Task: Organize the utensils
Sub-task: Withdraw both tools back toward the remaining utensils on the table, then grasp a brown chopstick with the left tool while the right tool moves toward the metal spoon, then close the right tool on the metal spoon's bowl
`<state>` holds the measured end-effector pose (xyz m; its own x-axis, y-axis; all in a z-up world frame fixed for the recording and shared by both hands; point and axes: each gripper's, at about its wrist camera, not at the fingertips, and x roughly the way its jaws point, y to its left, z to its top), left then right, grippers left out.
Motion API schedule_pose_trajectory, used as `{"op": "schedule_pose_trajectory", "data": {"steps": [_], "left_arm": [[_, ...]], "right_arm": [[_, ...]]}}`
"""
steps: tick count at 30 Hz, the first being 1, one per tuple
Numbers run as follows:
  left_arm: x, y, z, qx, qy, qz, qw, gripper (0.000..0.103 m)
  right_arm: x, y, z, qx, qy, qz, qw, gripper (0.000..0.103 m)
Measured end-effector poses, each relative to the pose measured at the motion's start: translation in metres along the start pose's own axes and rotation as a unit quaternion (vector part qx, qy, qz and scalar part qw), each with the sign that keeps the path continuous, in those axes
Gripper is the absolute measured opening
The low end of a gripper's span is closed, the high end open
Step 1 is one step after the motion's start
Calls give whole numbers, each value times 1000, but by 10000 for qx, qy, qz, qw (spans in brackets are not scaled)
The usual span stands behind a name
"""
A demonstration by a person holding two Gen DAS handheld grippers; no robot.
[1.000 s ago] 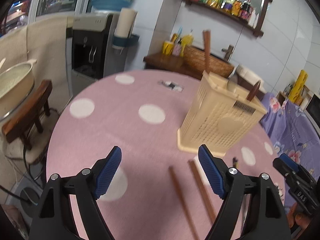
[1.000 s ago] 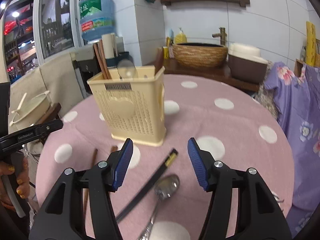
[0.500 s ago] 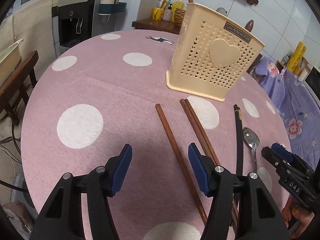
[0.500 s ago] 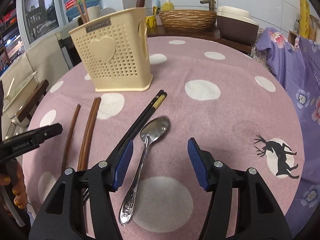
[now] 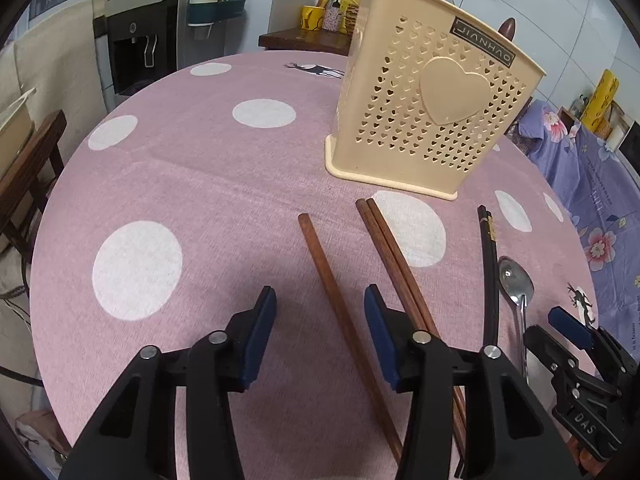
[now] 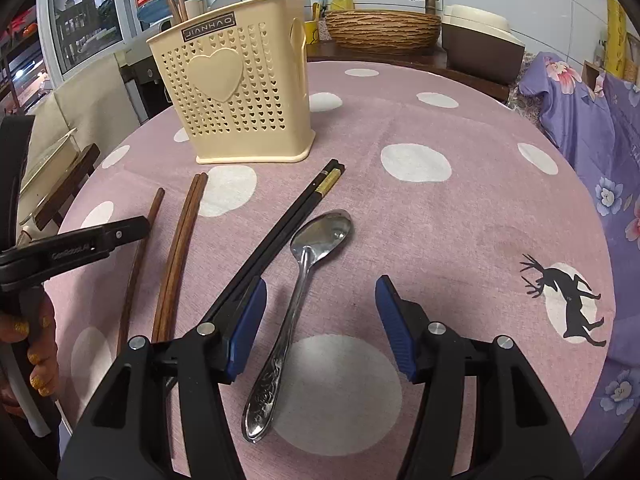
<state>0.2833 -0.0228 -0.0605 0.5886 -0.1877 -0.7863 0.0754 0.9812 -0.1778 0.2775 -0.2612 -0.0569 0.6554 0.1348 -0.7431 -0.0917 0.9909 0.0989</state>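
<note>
Hovering low over the pink dotted desk (image 5: 192, 184), the left tongs (image 5: 320, 300) straddle a single brown chopstick (image 5: 340, 312); their jaws have just been closing, still clear of it. The right tongs (image 6: 320, 292) stand half-wide above the spoon (image 6: 304, 276), not touching. A brown chopstick pair (image 6: 180, 248) and black chopsticks (image 6: 288, 216) lie between. The cream holder (image 6: 236, 96) stands at the far side.

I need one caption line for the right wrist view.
Open right claw over a spoon beside black chopsticks on a dotted tablecloth.
</note>
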Motion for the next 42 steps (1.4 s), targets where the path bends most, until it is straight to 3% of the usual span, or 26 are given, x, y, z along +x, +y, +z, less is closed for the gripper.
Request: {"op": "schedule_pose_trajectory", "data": {"steps": [13,19,25,29,34,39,42], "left_arm": [[18,-5,20,82,40,132,9999,12],[20,-2,24,6,38,57,10000,11],[19,-2,22,-17,-9,44,10000,11],[19,-2,21,-26,-8,29,10000,11],[16,-2,17,-25,-30,28,10000,11],[15,-2,15,-38,-36,23,10000,11],[15,-1,15,-36,-43,1,10000,11]], "right_arm": [[1,-3,-1,26,80,133,9999,57],[3,-1,1,34,145,156,9998,57],[-8,11,-20,-40,326,403,9986,57],[-19,21,-39,-202,189,199,9994,56],[-28,31,-53,-422,58,-112,9990,43],[-29,31,-54,-467,-8,-136,9988,18],[-29,23,-52,-336,-18,-52,9994,17]]}}
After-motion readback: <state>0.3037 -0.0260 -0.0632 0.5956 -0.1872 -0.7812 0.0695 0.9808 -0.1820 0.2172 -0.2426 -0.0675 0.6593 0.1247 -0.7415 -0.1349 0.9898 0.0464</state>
